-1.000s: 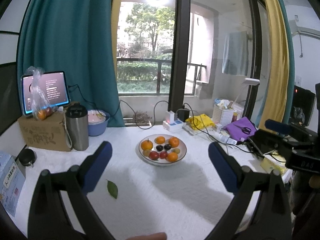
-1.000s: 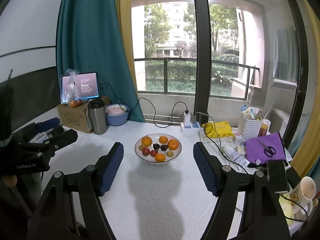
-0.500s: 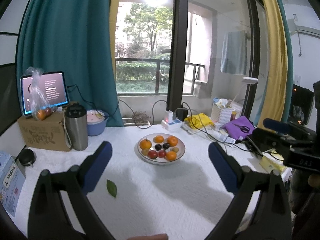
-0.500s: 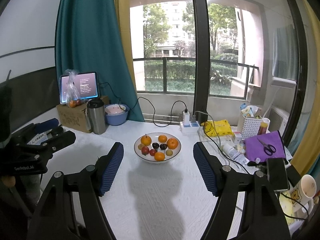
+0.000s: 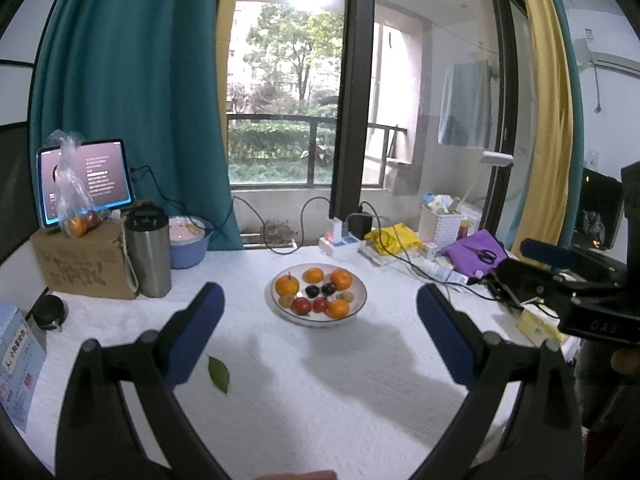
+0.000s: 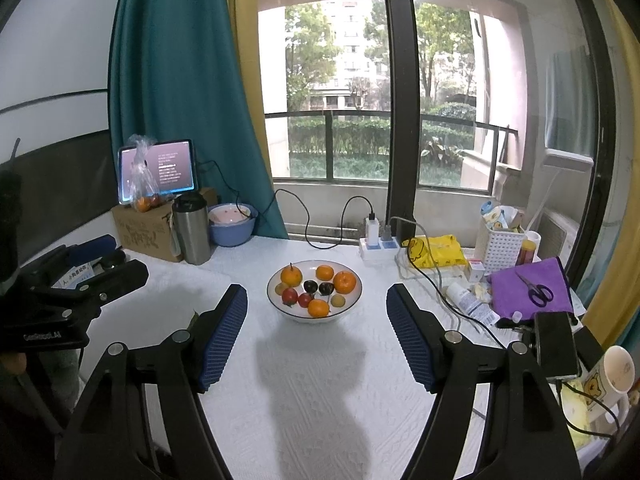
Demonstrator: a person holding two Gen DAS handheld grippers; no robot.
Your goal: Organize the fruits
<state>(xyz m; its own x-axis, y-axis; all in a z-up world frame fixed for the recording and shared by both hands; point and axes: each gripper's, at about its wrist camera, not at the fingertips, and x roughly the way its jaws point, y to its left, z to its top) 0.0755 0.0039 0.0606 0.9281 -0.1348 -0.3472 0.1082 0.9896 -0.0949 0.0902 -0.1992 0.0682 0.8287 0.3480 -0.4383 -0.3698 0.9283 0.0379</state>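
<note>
A white bowl (image 5: 357, 288) (image 6: 352, 304) holds several fruits: oranges (image 5: 341, 279) (image 6: 344, 282), red ones (image 5: 301, 305) (image 6: 289, 296) and dark plums (image 5: 312, 290) (image 6: 310, 286). It stands mid-table on a white cloth. My left gripper (image 5: 320, 300) is open and empty, held back from the bowl and above the table. My right gripper (image 6: 316, 298) is open and empty, also short of the bowl. A plastic bag of fruit (image 5: 76, 208) (image 6: 142, 188) sits on a cardboard box at the far left.
A steel tumbler (image 5: 147, 252), a blue bowl (image 5: 188, 240) and a tablet (image 5: 86, 180) stand at the back left. A green leaf (image 5: 219, 374) lies on the cloth. A power strip (image 6: 378, 246), cables, a purple cloth with scissors (image 6: 528, 292) and a mug (image 6: 618, 370) crowd the right side.
Both grippers have drifted slightly, so the bowl sits a little differently in each view. Both stay open and empty.
</note>
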